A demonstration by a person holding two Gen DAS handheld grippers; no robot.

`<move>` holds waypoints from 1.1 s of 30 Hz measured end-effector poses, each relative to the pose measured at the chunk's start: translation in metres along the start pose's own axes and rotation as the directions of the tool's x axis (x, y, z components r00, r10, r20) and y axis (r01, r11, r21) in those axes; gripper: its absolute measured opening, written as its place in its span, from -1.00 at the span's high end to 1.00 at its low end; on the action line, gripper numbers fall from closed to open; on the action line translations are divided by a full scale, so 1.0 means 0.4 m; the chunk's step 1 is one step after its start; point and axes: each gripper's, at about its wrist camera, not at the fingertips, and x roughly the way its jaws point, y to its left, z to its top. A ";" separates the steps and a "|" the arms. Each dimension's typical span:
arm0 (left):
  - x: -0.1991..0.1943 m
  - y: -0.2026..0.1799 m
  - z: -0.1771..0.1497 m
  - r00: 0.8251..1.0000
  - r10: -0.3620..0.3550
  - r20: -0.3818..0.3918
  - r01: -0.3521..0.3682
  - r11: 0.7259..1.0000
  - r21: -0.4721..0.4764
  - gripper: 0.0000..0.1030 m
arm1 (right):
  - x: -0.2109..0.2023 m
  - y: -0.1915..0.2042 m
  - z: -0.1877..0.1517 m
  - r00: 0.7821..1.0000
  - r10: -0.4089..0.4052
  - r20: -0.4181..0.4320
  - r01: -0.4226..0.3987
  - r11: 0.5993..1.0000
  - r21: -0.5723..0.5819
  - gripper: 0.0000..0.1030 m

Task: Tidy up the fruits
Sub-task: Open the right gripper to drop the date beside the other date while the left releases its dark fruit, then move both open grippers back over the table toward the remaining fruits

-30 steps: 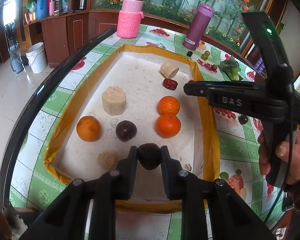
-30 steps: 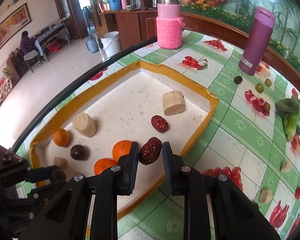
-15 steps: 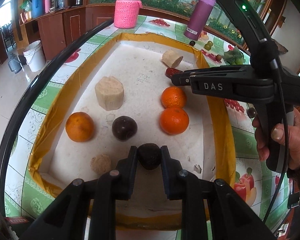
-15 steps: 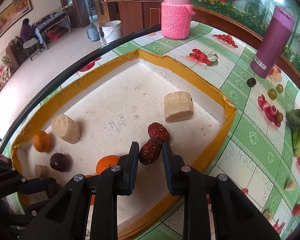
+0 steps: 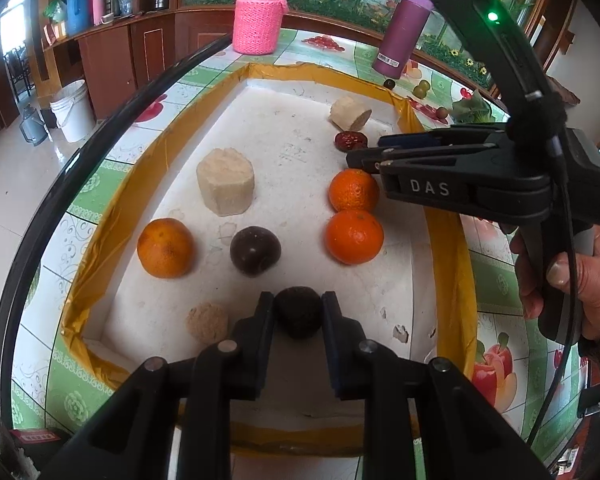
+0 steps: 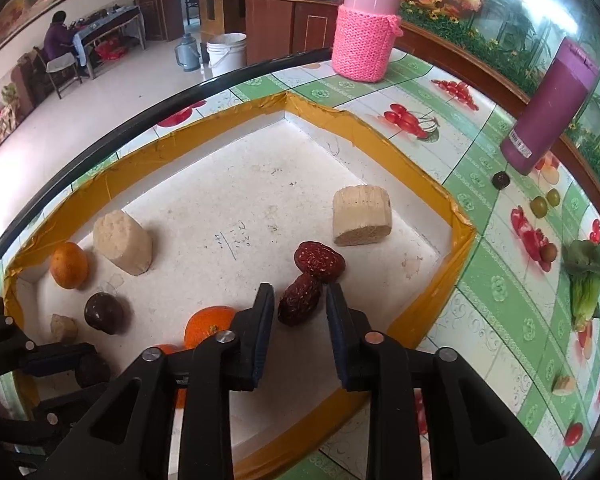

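Between right claw [image 6: 300, 300] tips: date [image 6: 299, 305], upright tilt.

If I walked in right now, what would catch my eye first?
Probably the yellow-rimmed tray holding bright oranges. At its near edge the left gripper clamps a dark wrinkled fruit, while the right gripper, jaws opening, has a red date between them, beside another date.
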 end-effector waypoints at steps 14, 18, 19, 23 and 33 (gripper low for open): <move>-0.077 -0.031 -0.020 0.996 0.056 0.063 -0.058 0.998 0.039 -0.16 | -0.154 -0.011 -0.092 0.997 -0.037 0.061 0.034 0.998 0.051 0.25; -0.094 -0.051 -0.028 0.993 0.083 0.083 -0.088 0.994 0.059 -0.37 | -0.198 -0.035 -0.154 0.997 -0.050 0.067 0.043 0.994 0.102 -0.16; -0.098 -0.057 -0.030 0.992 0.089 0.085 -0.095 0.993 0.066 -0.39 | -0.207 -0.042 -0.173 0.996 -0.054 0.068 0.046 0.992 0.116 -0.21; -0.112 -0.097 -0.040 0.988 0.113 0.109 -0.125 0.987 0.105 -0.50 | -0.234 -0.078 -0.262 0.997 -0.051 0.053 0.040 0.980 0.195 -0.28; -0.114 -0.286 -0.045 0.989 0.084 0.121 -0.112 0.960 0.256 -0.78 | -0.288 -0.234 -0.495 0.995 -0.103 0.005 0.092 0.905 0.416 -0.29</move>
